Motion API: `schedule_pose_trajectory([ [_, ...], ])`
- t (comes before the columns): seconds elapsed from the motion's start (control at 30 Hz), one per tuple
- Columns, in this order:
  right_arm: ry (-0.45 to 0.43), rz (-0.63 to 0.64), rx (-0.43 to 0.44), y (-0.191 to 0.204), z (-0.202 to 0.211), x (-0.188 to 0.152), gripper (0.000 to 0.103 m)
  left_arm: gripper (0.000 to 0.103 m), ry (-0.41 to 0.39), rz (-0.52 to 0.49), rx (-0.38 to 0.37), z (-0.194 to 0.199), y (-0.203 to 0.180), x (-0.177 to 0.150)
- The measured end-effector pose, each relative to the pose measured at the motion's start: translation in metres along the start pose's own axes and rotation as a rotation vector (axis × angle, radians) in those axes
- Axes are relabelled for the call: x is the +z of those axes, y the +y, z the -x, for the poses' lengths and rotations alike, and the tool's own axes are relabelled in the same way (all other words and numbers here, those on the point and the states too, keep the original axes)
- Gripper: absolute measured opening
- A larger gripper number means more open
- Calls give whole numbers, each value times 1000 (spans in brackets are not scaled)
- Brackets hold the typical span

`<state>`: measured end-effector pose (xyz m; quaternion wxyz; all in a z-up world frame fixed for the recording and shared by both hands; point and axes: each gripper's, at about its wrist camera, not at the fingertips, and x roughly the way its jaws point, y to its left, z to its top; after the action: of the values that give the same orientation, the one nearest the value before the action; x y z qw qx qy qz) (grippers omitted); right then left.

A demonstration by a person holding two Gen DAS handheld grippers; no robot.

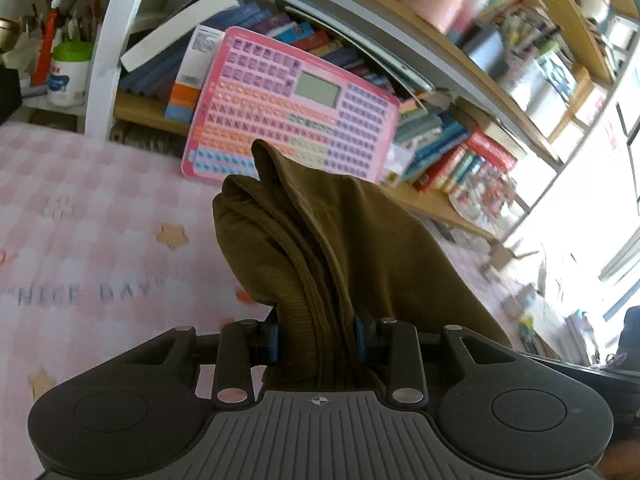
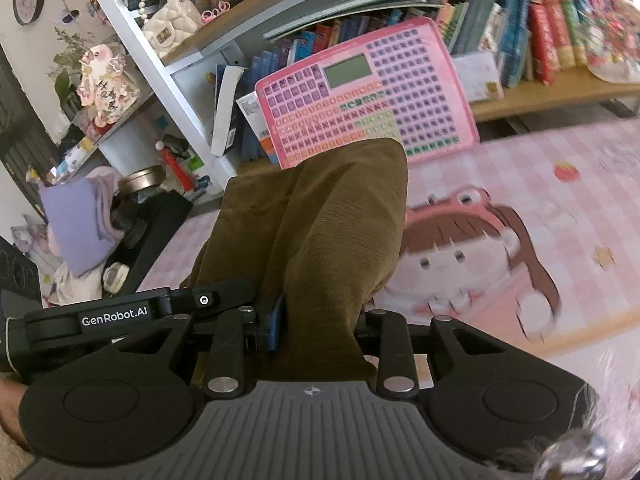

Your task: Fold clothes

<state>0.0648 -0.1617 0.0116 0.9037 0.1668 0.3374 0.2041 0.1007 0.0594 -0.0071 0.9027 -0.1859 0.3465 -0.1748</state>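
I have the left gripper (image 1: 318,336) clamped on a bunched fold of the olive-brown ribbed knit garment (image 1: 320,248), cloth wedged between both blue pads. Right gripper (image 2: 316,320) is likewise clenched on the same garment (image 2: 320,232), which rises above its fingers. Garment is held over the pink checked cartoon-print play mat (image 2: 520,184). Behind it, a pink toy keyboard tablet (image 2: 368,108) leans on the wooden bookshelf (image 2: 560,96); the shelf holds rows of books (image 2: 552,36).

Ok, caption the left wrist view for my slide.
Left gripper clamps bunched olive-brown garment above the pink checked mat, bookshelf behind.
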Motion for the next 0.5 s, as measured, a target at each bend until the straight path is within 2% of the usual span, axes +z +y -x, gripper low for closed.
schedule_pose_trajectory([
  [0.27,-7,3,-25,-3,-74,40,27,31,3,34,5,-53,42,43],
  [0.5,-29,-28,-38,-20,-106,53,27,32,24,35,-31,-88,60,58],
])
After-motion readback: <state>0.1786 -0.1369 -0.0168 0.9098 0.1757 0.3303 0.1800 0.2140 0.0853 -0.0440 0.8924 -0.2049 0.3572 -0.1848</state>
